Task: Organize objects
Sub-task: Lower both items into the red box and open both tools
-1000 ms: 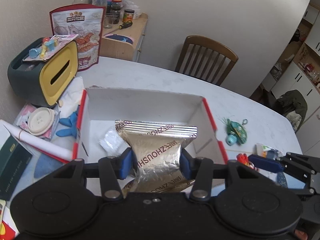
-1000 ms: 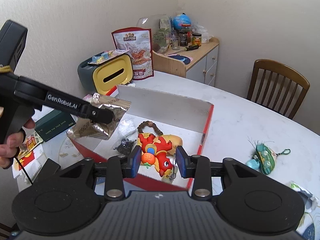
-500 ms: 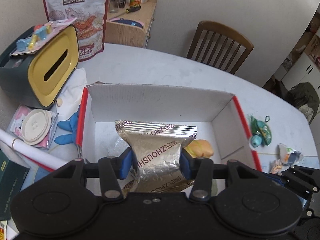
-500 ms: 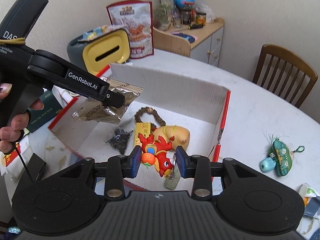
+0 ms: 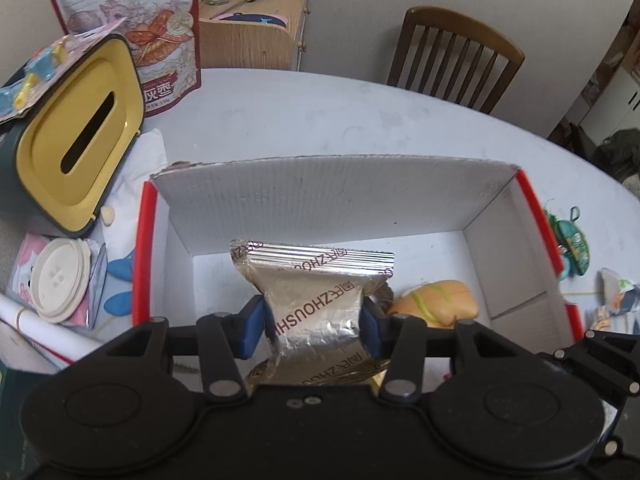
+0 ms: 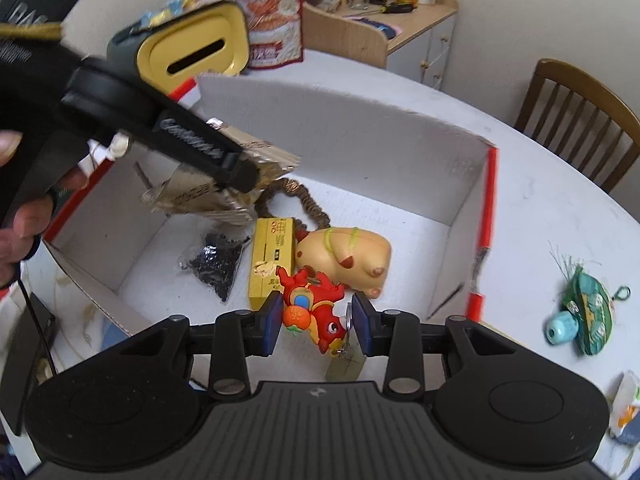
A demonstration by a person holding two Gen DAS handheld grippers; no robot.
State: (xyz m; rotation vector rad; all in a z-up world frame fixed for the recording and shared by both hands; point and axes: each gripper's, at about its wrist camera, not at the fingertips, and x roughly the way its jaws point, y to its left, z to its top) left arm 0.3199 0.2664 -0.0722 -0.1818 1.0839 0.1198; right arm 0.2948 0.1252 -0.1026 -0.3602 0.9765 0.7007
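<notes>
Carried further in over red-edged white cardboard box (image 5: 340, 196): crinkled silver foil packet (image 5: 316, 304), pinched by left fingers (image 5: 253, 330); right fingers (image 6: 272, 322) seemingly clamping red dragon toy (image 6: 316, 310); release next.

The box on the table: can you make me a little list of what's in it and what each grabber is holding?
box: white cardboard box with red edges
inside: yellow pig toy, yellow packet, bag of black bits, brown bead loop
left gripper: shut on silver snack packet, above the box
right gripper: around red dragon toy, grip unclear
outside: green turtle charm
</notes>
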